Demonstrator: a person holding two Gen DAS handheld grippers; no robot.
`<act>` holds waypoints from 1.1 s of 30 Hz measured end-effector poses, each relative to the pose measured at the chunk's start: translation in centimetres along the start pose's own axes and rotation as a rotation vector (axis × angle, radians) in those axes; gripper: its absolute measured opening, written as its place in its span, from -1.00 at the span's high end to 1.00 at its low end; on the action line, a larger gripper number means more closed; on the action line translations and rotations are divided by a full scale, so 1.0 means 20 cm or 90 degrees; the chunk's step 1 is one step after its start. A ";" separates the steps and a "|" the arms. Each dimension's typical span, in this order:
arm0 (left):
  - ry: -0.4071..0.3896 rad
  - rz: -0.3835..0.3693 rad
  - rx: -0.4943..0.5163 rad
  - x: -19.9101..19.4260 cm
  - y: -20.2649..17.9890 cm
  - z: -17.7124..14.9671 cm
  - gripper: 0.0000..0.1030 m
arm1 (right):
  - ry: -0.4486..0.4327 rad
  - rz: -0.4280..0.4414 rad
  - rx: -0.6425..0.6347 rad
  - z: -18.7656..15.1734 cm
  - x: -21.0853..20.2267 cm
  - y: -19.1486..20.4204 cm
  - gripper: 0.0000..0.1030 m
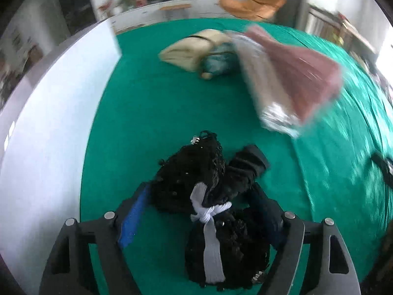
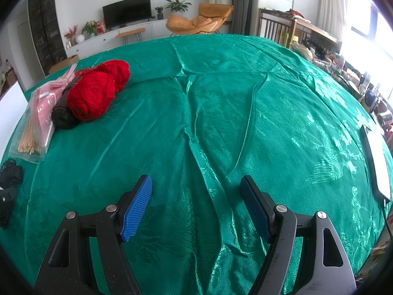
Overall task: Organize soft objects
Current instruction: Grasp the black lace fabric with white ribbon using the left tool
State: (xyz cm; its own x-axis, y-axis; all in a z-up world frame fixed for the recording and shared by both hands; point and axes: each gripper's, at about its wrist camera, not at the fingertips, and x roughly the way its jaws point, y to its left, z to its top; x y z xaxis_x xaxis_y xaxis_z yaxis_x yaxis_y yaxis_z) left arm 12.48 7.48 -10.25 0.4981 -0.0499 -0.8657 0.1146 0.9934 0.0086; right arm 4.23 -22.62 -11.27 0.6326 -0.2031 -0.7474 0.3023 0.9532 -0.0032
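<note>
Black lace bundle (image 1: 216, 211) between left tongs (image 1: 203, 211), long axis forward, pads apparently not pressing; right tongs (image 2: 196, 206) agape, empty.

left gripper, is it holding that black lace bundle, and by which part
Cannot be told: the black lace bundle sits between the left gripper's fingers near its white tie, but pad contact is hidden.

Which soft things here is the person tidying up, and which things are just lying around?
For the job:
- black lacy bundle tied with a white ribbon
- red yarn
- black yarn roll
- pink packet
- cream pouch

Just lying about:
- bag of wooden sticks
- white tablet
- orange chair
- TV
</note>
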 end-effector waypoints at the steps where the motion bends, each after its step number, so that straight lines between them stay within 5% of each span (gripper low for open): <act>1: -0.003 -0.002 -0.023 0.01 0.03 0.01 -0.54 | 0.000 0.000 0.000 0.00 0.00 0.00 -0.50; 13: -0.060 -0.006 -0.009 0.05 0.00 -0.02 -1.00 | 0.000 0.000 0.000 0.00 0.00 0.00 -0.50; 33: -0.063 -0.006 -0.009 0.05 -0.01 -0.02 -1.00 | 0.000 0.001 0.000 0.00 0.00 -0.01 -0.50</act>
State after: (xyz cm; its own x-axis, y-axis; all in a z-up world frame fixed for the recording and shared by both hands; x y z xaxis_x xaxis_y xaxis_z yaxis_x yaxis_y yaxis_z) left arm 12.61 7.35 -11.43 0.5796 -0.0683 -0.8121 0.1078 0.9942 -0.0067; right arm 4.20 -22.72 -11.27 0.6333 -0.2016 -0.7472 0.3009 0.9537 -0.0023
